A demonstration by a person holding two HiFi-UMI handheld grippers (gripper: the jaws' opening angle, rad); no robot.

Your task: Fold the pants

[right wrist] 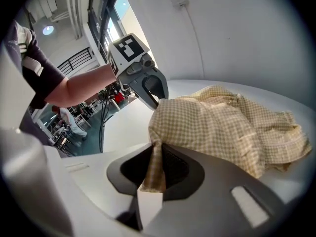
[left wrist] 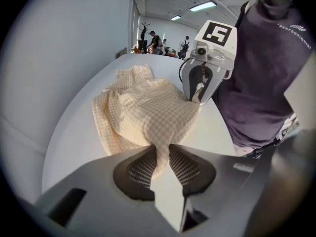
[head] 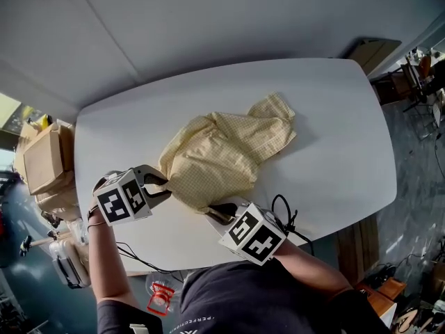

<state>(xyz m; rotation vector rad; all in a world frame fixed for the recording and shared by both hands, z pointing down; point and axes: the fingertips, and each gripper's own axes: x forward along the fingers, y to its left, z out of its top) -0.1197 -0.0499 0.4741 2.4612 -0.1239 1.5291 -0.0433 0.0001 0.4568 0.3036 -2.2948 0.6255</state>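
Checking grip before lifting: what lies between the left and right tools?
The yellow checked pants: their near edge spans from left tool to right tool, both clamped on it, per the head view.

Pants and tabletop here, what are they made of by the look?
Pants: thin woven cloth, pale yellow with a fine check, matte; it creases and drapes softly. Likely cotton, can't confirm. Table: hard, smooth white top, no grain showing; laminate or painted board, unclear which.

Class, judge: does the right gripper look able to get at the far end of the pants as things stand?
Probably not yet: the right gripper is shut on the near edge of the pants; nothing else blocks the way.
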